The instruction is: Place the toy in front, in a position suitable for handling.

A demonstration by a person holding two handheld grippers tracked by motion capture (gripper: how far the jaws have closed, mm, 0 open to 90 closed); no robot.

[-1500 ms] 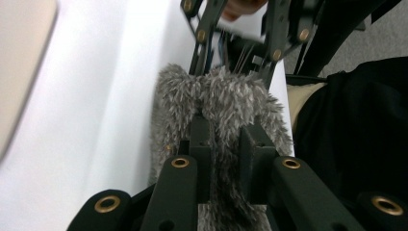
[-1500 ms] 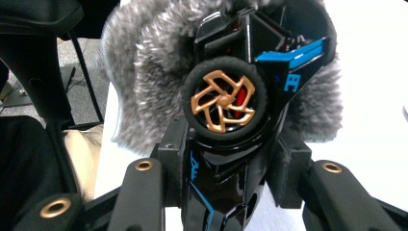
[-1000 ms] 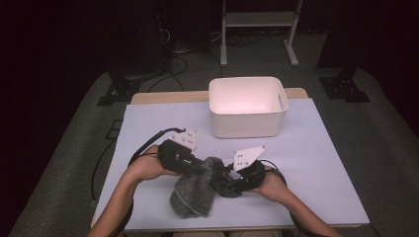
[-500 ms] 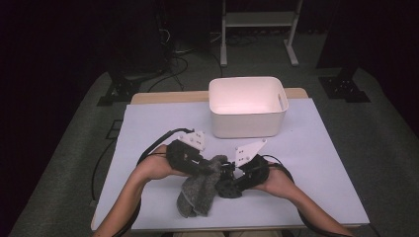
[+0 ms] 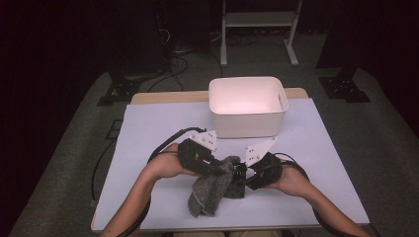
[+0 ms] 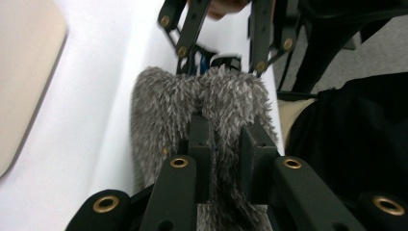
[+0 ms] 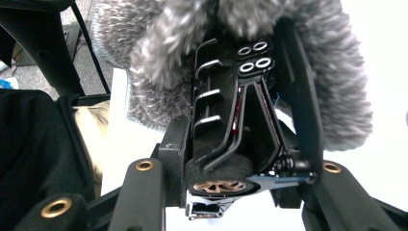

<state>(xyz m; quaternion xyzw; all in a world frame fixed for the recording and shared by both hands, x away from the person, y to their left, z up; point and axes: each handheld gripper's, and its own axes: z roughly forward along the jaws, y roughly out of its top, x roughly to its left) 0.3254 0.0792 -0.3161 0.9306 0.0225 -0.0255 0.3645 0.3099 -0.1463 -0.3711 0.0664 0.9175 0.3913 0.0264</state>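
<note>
A grey fluffy cloth [image 5: 207, 192] hangs from my left gripper [image 5: 221, 170], which is shut on a fold of it [image 6: 159, 106]. The left gripper [image 6: 225, 132] pinches the pile between both pads. My right gripper [image 5: 243, 178] holds a black toy car [image 7: 231, 120] with a bronze wheel hub, pads against its sides. Its jaws have just been closing, with the car between them. The cloth [image 7: 337, 86] drapes over the far end of the car and touches it. Both grippers meet at the front middle of the table.
A white plastic bin [image 5: 247, 123] stands at the back middle of the pale table [image 5: 148, 128], a hand's width beyond the grippers. Cables trail from both grippers. The table's front edge [image 5: 247, 224] lies just under the forearms. Dark floor and stands surround the table.
Both hands have shifted a little to the right. The cloth has moved with the left gripper and now lies across the car. The right gripper has risen slightly.
</note>
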